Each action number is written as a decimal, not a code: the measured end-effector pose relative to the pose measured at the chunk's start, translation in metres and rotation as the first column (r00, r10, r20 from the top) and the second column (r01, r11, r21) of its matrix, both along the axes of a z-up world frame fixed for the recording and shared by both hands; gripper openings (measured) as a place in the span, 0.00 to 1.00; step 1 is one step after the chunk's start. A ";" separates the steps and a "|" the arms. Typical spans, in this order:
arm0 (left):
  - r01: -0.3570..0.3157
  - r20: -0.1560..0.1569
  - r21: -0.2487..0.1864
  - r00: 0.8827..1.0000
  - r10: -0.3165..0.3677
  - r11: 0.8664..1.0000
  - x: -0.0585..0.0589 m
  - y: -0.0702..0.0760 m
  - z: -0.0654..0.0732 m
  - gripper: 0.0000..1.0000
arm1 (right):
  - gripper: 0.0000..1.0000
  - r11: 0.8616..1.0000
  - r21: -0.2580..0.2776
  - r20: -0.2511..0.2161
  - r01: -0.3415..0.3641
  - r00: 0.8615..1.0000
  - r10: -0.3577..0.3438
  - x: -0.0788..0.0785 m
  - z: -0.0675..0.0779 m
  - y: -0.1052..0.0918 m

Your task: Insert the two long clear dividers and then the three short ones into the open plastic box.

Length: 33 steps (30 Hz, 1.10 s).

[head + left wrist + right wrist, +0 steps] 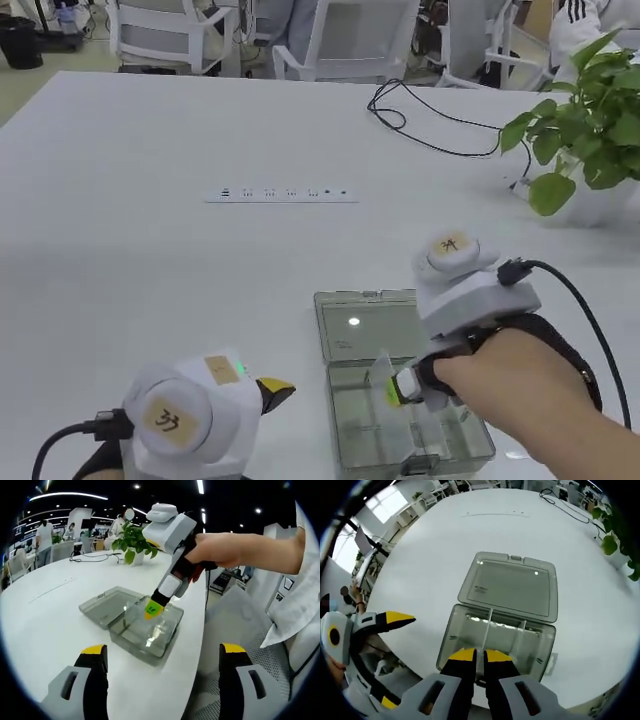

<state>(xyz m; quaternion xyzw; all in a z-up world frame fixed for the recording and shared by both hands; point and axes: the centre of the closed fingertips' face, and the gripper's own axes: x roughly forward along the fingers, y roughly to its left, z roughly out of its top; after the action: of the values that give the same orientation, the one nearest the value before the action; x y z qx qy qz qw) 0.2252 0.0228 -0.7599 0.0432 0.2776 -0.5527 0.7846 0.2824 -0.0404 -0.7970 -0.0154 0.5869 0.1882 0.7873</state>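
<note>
The open plastic box lies at the table's near edge, its lid folded flat behind it. My right gripper is shut on a clear divider, held upright over the box's near half. Other clear dividers stand inside the box. From the left gripper view, the right gripper dips into the box with the clear divider at its tip. My left gripper hangs open with nothing between its fingers, left of the box.
A potted plant stands at the right, with a black cable trailing across the far table. A flush power strip sits mid-table. Chairs line the far edge. The table's near edge runs just past the box.
</note>
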 end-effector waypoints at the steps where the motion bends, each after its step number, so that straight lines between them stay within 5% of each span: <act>1: 0.000 0.000 0.001 1.000 0.000 1.000 0.000 0.000 0.000 0.94 | 0.07 1.000 0.001 0.002 -0.007 1.000 0.007 0.000 0.000 0.002; 7: 0.000 -0.002 0.002 1.000 0.000 1.000 -0.001 -0.001 -0.001 0.95 | 0.07 0.998 -0.002 0.018 -0.055 0.998 0.055 0.000 -0.007 0.008; 33: 0.012 0.006 -0.001 1.000 -0.012 1.000 0.004 0.000 -0.009 1.00 | 0.10 0.988 0.154 -0.005 -0.016 1.000 0.017 -0.002 -0.022 0.008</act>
<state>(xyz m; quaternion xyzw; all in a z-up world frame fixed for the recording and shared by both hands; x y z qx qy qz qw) 0.2293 0.0233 -0.7691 0.0459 0.2747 -0.5572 0.7823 0.2809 -0.0322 -0.8190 0.0415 0.5730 0.2395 0.7827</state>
